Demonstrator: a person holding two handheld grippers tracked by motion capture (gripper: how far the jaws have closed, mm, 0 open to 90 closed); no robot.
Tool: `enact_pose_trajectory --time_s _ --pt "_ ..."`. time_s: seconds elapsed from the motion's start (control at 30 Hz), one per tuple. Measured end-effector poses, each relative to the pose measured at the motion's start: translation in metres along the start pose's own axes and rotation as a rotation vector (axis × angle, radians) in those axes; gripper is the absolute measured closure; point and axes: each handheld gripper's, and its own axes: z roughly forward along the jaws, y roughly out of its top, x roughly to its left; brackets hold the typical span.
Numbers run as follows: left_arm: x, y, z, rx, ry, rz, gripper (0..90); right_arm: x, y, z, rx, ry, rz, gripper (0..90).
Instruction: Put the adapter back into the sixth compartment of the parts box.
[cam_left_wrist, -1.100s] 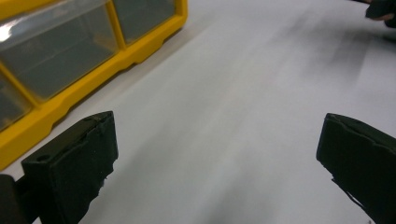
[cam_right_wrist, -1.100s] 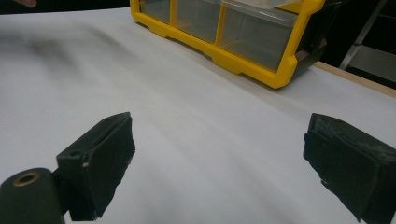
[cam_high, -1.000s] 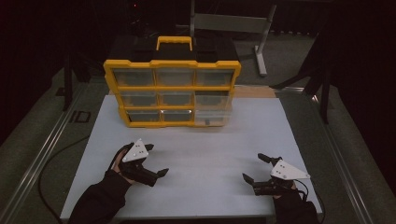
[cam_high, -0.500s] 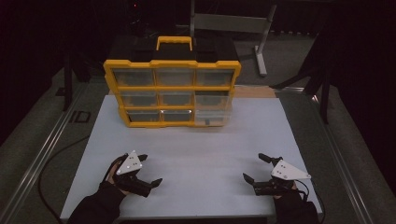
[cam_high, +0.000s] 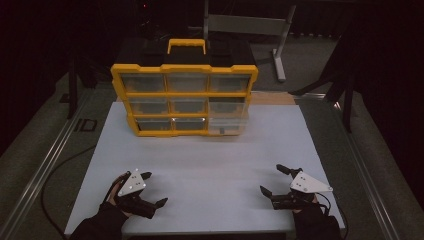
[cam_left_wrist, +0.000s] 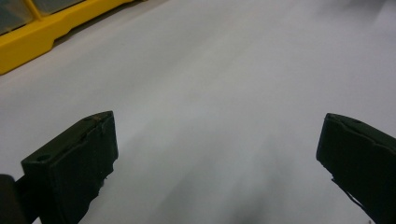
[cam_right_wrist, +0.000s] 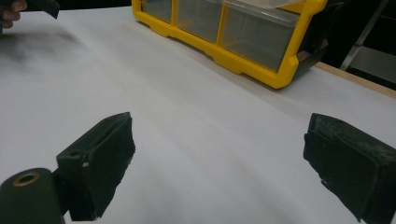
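Left gripper (cam_high: 153, 189) sits lower and nearer the white table's (cam_high: 210, 165) near edge than before, jaws apart, nothing held.

No text, brand or number can be read with certainty. The one candidate is a dark outlined mark on the grey surface just left of the white table (cam_high: 200, 165), which looks like the letters "ID", though it is too small and dim to confirm. The yellow drawer organizer (cam_high: 184, 100) shows no legible label.
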Motion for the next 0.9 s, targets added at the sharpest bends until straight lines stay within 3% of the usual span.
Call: enact_pose_trajectory --time_s 0.37,0.9 --pt "-0.0003 -0.0077 -0.0015 0.019 0.005 -0.007 0.0 -0.0010 -0.0006 -0.0010 -0.002 0.000 -0.007 8.6" --pt "0.0031 -0.0093 -0.0083 -0.001 0.019 -0.022 0.0 0.0000 -0.0002 -0.0008 -0.001 -0.002 -0.011 8.6"
